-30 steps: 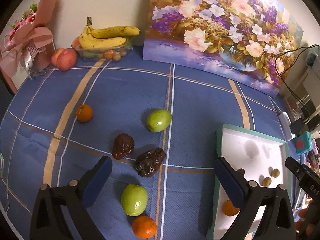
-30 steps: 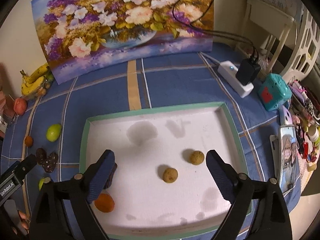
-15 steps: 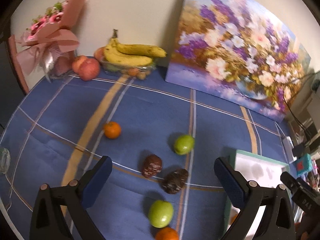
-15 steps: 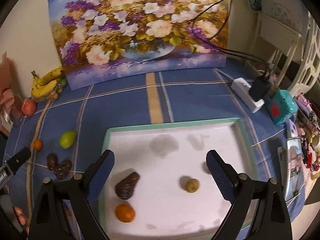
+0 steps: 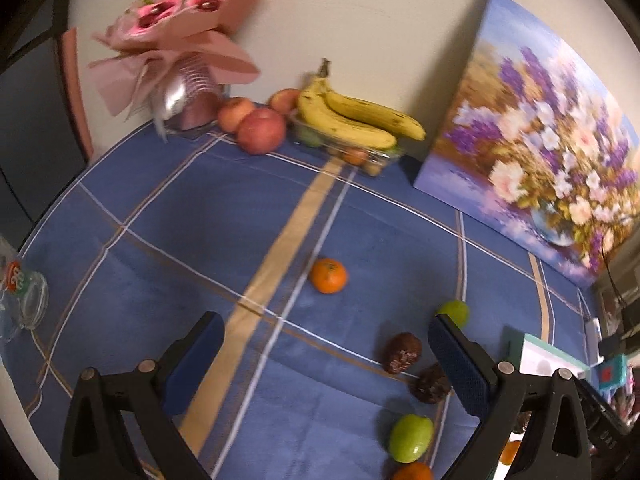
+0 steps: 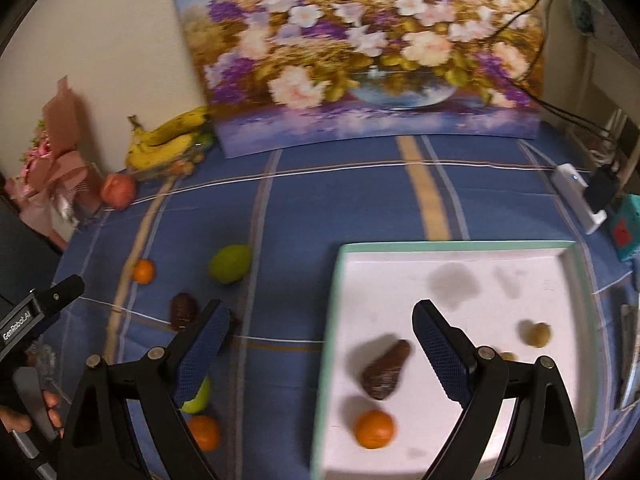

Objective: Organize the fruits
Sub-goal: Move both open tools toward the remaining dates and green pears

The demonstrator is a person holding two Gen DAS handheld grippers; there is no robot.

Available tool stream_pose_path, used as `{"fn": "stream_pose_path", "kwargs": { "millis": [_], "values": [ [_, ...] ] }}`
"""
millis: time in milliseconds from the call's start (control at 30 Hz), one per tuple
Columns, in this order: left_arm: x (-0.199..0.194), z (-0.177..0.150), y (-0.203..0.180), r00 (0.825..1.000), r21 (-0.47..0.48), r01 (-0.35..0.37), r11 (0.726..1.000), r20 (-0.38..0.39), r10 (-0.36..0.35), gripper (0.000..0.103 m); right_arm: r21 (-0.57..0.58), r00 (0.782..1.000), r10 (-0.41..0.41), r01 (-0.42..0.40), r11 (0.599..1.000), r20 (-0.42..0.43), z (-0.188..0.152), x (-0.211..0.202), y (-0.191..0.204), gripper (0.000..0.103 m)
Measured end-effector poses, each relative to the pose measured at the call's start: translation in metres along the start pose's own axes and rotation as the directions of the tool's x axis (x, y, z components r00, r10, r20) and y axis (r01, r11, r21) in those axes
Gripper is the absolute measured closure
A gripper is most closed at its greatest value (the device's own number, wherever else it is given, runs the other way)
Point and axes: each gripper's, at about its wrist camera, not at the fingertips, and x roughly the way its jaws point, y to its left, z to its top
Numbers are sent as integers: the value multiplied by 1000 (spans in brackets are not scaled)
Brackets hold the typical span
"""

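Observation:
In the left wrist view my left gripper [image 5: 324, 360] is open and empty above the blue cloth. An orange [image 5: 328, 275] lies ahead of it. Two dark wrinkled fruits [image 5: 402, 352] and two green fruits [image 5: 411, 438] lie to its right, with another orange [image 5: 412, 473] at the bottom edge. In the right wrist view my right gripper [image 6: 320, 356] is open and empty over the left rim of the white tray [image 6: 570, 276]. The tray holds a dark fruit [image 6: 386, 370], an orange [image 6: 374, 429] and small brown fruits [image 6: 536, 334].
Bananas [image 5: 356, 120] on a clear box, red apples [image 5: 262, 130] and a pink bouquet [image 5: 180, 52] stand at the back wall. A flower painting [image 6: 360, 52] leans there. A glass jar [image 5: 20, 296] sits at the left edge. A white charger [image 6: 576, 196] and teal box [image 6: 628, 228] lie right.
Both grippers have swung left. The left view now centres on the lone orange and the tray has slid to its right edge. The right gripper has moved from above the tray to its left rim.

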Motion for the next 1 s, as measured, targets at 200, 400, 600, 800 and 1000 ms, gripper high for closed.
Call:
{"fn": "stream_pose_path", "kwargs": {
  "millis": [200, 400, 600, 800, 1000],
  "values": [
    [-2, 6, 17, 1000, -26, 27, 999, -5, -27, 0, 1, 998, 54, -54, 999, -13, -2, 12, 24, 10],
    [2, 15, 13, 998, -4, 68, 998, -11, -68, 1, -13, 997, 78, -78, 997, -12, -2, 18, 45, 10],
    [10, 25, 10, 996, 24, 82, 996, -30, -81, 1, -38, 996, 82, -82, 996, -25, 1, 26, 63, 10],
    [32, 28, 14, 995, 34, 57, 998, -89, -54, 1, -73, 995, 78, -82, 994, -58, -1, 41, 81, 10],
    [57, 25, 18, 987, 33, 49, 998, -156, -43, 1, -80, 993, 57, -66, 995, -103, -4, 58, 90, 10]
  ]
}}
